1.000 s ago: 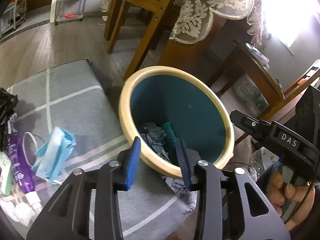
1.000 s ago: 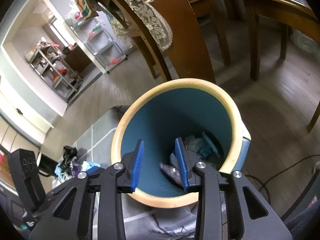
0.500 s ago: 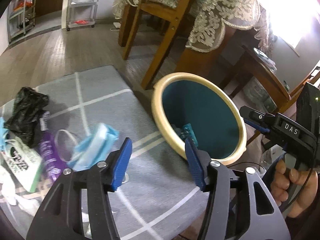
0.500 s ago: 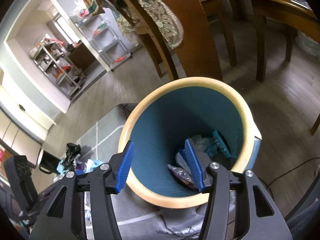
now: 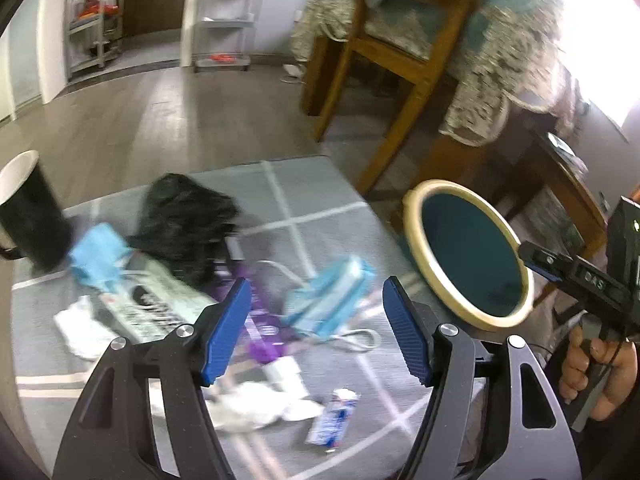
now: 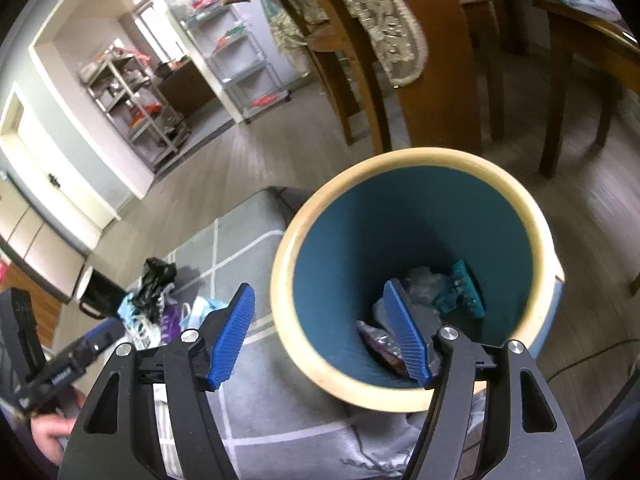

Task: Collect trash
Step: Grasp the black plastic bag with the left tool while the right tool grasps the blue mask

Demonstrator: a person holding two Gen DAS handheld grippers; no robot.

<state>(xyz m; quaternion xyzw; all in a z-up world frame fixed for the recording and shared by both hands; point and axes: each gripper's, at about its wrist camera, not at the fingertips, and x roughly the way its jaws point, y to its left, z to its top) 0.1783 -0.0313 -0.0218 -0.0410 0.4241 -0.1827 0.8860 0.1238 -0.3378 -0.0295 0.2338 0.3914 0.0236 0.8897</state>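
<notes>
Left wrist view: my left tongs stand spread, nothing between the blue pads; they have just been opening. Below them the trash lies scattered on the grey rug: a blue face mask, a purple tube, a black bag, a printed carton, white tissues. The bin stands at the rug's right edge.

Right wrist view: my right tongs are also spread and empty, and have just been opening, above the near rim of the bin. Wrappers lie at its bottom.
</notes>
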